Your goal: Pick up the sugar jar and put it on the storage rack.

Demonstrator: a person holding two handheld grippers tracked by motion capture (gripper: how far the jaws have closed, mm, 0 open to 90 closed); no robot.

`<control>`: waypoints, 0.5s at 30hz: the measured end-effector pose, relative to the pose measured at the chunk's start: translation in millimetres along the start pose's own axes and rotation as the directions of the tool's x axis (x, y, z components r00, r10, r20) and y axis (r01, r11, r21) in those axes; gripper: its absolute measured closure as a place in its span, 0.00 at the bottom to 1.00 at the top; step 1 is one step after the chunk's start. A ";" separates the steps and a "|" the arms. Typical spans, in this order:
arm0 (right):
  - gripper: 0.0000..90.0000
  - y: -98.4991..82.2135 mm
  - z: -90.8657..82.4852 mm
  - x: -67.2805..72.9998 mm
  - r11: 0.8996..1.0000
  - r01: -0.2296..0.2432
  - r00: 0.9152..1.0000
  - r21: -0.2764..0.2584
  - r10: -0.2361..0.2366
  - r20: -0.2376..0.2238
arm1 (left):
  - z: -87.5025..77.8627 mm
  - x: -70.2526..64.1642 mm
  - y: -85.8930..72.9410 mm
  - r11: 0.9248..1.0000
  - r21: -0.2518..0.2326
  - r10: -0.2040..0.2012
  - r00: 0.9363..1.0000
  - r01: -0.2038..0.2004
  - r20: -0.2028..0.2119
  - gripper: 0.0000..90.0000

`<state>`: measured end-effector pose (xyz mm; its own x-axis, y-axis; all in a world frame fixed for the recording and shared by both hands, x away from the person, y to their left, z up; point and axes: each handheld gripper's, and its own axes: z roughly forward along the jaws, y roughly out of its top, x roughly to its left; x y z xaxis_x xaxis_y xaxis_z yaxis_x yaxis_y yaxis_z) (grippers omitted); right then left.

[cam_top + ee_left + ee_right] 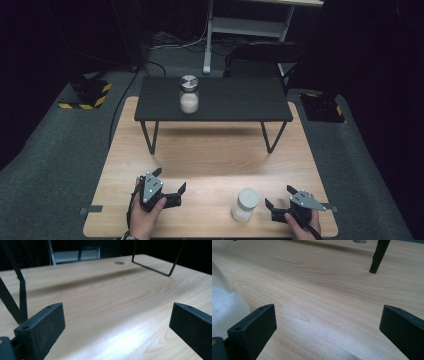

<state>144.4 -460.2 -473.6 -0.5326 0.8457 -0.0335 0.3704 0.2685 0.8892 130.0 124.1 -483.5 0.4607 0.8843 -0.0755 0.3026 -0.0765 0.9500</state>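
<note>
A glass jar with a metal lid [189, 94], half full of white powder, stands on a small black table [235, 102] at the far side of the wooden table [215, 155]. A second jar [245, 204], white on top, stands near the front edge; its glass wall [224, 307] shows just left of my right gripper's left jaw. My right gripper [279, 196] [328, 322] is open beside it, a little to its right, not touching. My left gripper [171, 179] [117, 322] is open at the front left with only bare wood between its jaws.
The black table's thin metal legs [150, 136] [21, 295] [378, 257] stand on the wood ahead of both grippers. Grey carpet surrounds the wooden table, with yellow-and-black striped bases [87, 95] at both sides and a white stand [240, 25] behind.
</note>
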 end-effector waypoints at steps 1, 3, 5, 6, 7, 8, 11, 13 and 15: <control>0.01 0.0 0.0 0.2 1.000 0.001 1.000 0.000 -0.001 0.001 | -0.2 0.2 -1.9 1.000 0.007 0.000 1.000 0.000 0.001 0.00; 0.01 -0.2 -0.1 0.7 1.000 0.002 1.000 -0.001 -0.002 0.001 | -0.3 0.4 -4.7 1.000 0.027 -0.001 1.000 0.001 0.001 0.00; 0.01 -0.3 -0.2 0.4 1.000 0.004 1.000 -0.002 -0.004 -0.001 | -0.4 4.5 -6.5 0.999 0.048 0.009 1.000 -0.011 0.030 0.00; 0.01 -0.3 -0.2 0.4 1.000 0.003 1.000 -0.002 -0.003 0.000 | -0.3 3.1 -6.4 0.998 0.058 0.035 0.999 -0.037 0.026 0.00; 0.01 -0.2 -0.2 0.3 1.000 0.001 1.000 -0.001 -0.001 0.000 | 0.0 2.7 -6.0 0.997 0.068 0.045 0.999 -0.047 0.025 0.00; 0.01 -0.2 -0.1 0.2 1.000 0.001 1.000 -0.001 -0.001 0.000 | 0.3 3.4 -6.1 0.996 0.075 0.039 0.999 -0.042 0.031 0.00; 0.01 0.4 0.2 -0.4 1.000 0.003 1.000 0.002 -0.003 -0.004 | 0.7 3.6 -7.2 0.994 0.100 0.041 0.999 -0.044 0.035 0.00; 0.01 1.5 0.8 -1.0 1.000 0.000 1.000 0.008 0.000 -0.007 | 1.1 3.5 -7.6 0.993 0.110 0.039 0.999 -0.043 0.036 0.00; 0.01 1.9 1.0 -0.8 1.000 -0.001 1.000 0.011 0.001 -0.006 | 1.2 3.8 -7.6 0.992 0.115 0.045 0.998 -0.050 0.038 0.00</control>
<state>146.4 -460.0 -472.3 -0.5367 0.8433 -0.0303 0.3787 0.2728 0.8844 130.5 127.4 -491.3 0.5051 0.8620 -0.0436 0.3734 -0.1727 0.9115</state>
